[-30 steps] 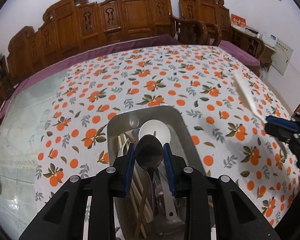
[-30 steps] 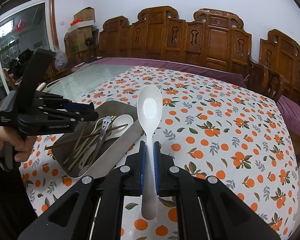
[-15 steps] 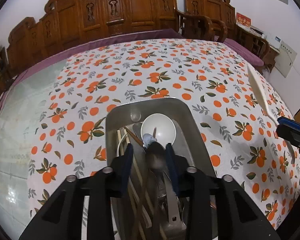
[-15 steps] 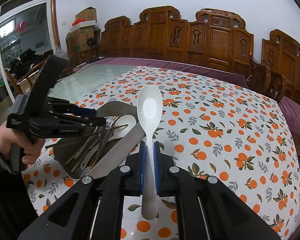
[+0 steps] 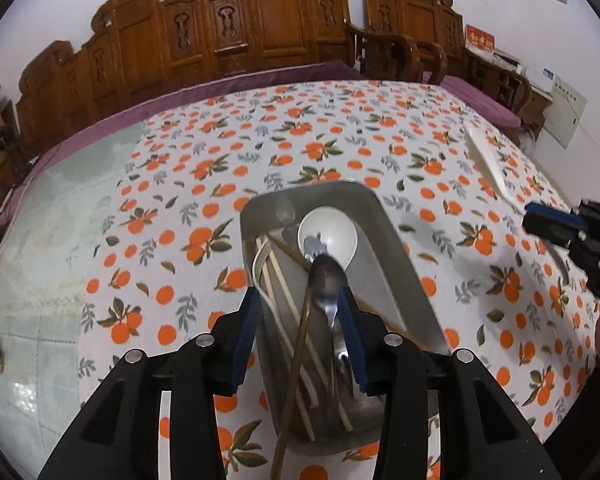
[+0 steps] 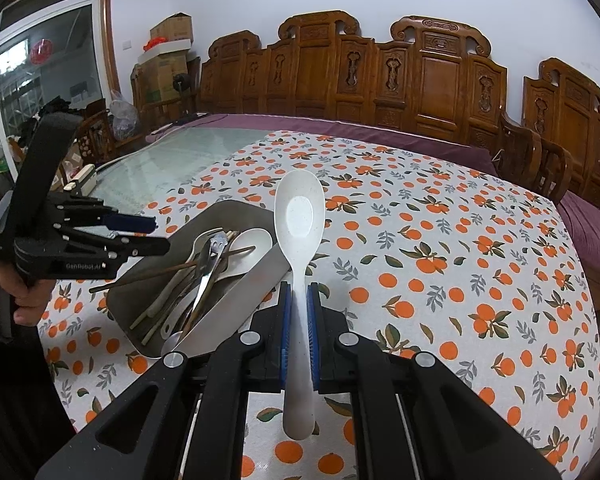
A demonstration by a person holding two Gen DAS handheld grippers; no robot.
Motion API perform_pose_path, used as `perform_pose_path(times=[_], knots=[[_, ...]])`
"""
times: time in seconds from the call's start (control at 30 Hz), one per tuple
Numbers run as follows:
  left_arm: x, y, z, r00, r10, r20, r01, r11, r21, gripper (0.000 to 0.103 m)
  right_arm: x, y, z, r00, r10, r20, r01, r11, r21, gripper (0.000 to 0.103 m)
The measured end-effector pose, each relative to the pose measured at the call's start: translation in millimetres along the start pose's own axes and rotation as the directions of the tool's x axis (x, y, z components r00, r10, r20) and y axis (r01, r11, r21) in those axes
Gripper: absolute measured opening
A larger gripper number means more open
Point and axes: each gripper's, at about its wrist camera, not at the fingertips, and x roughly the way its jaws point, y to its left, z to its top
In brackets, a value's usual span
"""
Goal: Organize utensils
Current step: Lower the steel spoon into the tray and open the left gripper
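A steel tray (image 5: pixel 396 240) (image 6: pixel 240 288) sits on the orange-print tablecloth and holds chopsticks (image 5: pixel 284 292), a fork, a white spoon (image 5: pixel 328 236) and a metal spoon (image 5: pixel 327 280). My left gripper (image 5: pixel 298 300) hovers over the tray, open, with the metal spoon lying in the tray between its fingers. It also shows in the right wrist view (image 6: pixel 140 236). My right gripper (image 6: pixel 299 300) is shut on the handle of a white rice paddle (image 6: pixel 300 216), held upright above the cloth to the right of the tray. The paddle shows at the right edge of the left wrist view (image 5: pixel 488 164).
Carved wooden chairs (image 6: pixel 380 76) line the far side of the table. A bare glass tabletop (image 5: pixel 48 240) lies left of the cloth. Boxes (image 6: pixel 168 52) are stacked in the back left corner.
My left gripper let go of the metal spoon, which dropped into the tray, and its jaws opened wider. My right gripper kept hold of the rice paddle and barely moved.
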Motion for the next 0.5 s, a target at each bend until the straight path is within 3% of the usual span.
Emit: perform_pose_path(times=[0.3, 0.5], knots=[[6, 2, -4, 1.000, -0.011, -0.014, 0.011, 1.000, -0.004, 0.038, 5, 3, -1, 1.000, -0.001, -0.015, 0.001, 1.000, -0.004, 0.009], [6, 7, -7, 1.000, -0.030, 0.004, 0.030, 0.999, -0.029, 0.038, 17, 18, 2, 0.998, 0.042, -0.037, -0.042, 0.999, 0.014, 0.009]])
